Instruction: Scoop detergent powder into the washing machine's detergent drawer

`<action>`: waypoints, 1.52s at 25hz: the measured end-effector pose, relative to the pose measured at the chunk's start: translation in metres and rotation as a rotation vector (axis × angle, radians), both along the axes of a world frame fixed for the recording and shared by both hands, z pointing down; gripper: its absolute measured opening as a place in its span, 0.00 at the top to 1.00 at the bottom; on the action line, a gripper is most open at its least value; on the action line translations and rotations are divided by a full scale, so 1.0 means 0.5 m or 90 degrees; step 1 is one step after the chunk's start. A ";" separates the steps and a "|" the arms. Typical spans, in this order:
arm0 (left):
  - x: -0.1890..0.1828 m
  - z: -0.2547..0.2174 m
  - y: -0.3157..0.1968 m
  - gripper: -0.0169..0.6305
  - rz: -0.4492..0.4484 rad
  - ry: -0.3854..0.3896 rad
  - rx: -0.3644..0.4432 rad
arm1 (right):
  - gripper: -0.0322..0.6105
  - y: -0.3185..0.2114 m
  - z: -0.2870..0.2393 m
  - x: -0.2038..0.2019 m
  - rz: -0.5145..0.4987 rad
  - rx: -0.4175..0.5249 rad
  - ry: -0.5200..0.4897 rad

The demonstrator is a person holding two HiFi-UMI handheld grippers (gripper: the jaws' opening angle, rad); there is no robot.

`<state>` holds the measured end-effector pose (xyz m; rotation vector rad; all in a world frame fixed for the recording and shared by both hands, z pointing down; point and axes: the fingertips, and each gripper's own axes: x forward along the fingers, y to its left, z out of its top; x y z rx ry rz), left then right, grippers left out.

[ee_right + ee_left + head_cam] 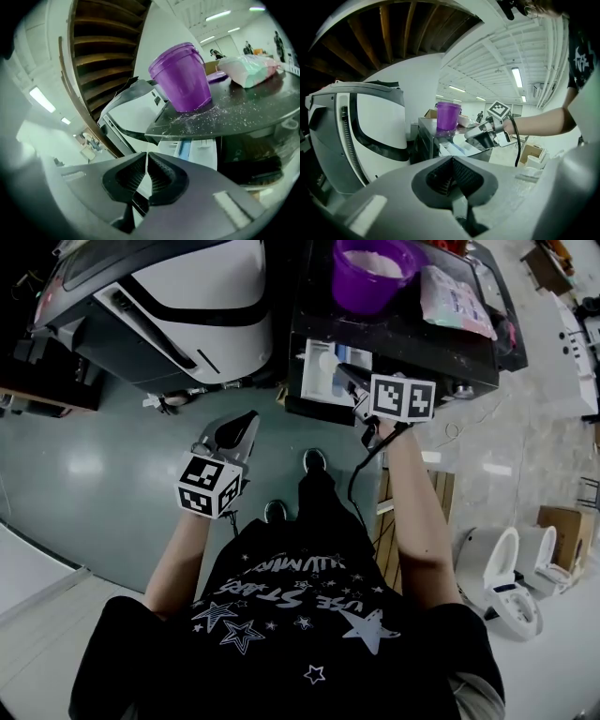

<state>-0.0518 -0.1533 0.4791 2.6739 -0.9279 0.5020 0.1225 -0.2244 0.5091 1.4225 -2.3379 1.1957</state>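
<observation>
Presently, with left claw [246, 421] and right claw [349, 378] closed empty, the purple plastic tub [361, 298] of white powder [377, 262] atop the dark washing machine [441, 352] seemed light, rigid, best gripped at its rim.

Head view: steeply down. Gripper views: low, tilted up, right nearer. All share purple tub [370, 282].

Purple bucket [180, 77]: translucent plastic, smooth, glossy. Washing machine top [248, 110]: dark, glossy, gritty with scattered white powder grains. Detergent drawer [323, 371]: smooth white plastic. Bag [455, 298]: thin crinkled plastic film. Floor [84, 465]: polished, reflective grey-green. Right gripper [146, 174] claw: matt grey plastic; pads [130, 174] dark, ribbed.
</observation>
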 end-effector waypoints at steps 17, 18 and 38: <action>-0.027 0.007 0.024 0.97 -0.010 0.014 -0.003 | 0.89 0.017 0.023 -0.042 -0.092 0.102 0.354; -0.029 0.006 0.024 0.97 -0.011 0.015 -0.002 | 0.89 0.018 0.024 -0.043 -0.098 0.106 0.369; -0.074 0.000 0.061 0.97 -0.038 0.028 0.007 | 0.89 0.063 0.044 -0.086 -0.267 0.217 0.763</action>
